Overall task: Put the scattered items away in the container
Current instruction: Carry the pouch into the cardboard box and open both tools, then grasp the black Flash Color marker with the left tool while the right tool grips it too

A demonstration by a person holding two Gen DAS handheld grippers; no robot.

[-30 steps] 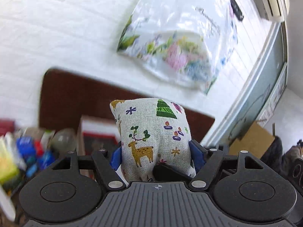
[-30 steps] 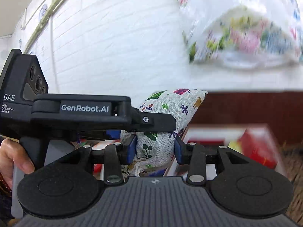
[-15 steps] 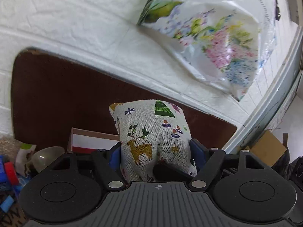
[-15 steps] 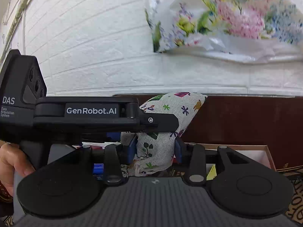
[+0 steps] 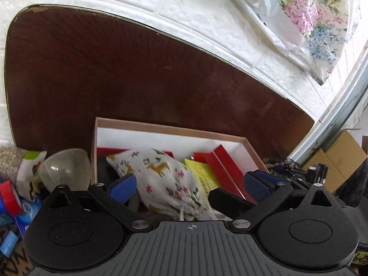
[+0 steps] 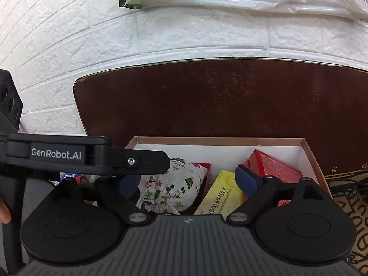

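Left wrist view: the left tongs (image 5: 191, 185) have just been opening and stand wide apart; the pouch (image 5: 161, 179) lies loose in the box (image 5: 161, 127), between and below the pads, touching neither.

Right wrist view: the right tongs (image 6: 191, 181), likewise just opened, gape over the box (image 6: 218, 140); the pouch (image 6: 174, 186) rests inside, toward their left pad, beside a yellow packet (image 6: 222, 194).

The open pink-rimmed cardboard box (image 5: 161, 127) is reachable from above only. Its floor is largely taken up by the printed drawstring fabric pouch (image 5: 161, 174), yellow carton (image 6: 220, 193) and red boxes (image 6: 273, 165). The dark wooden board (image 5: 115, 73) blocks passage behind. A clear plastic dome (image 5: 66, 166) crowds the box's left side.
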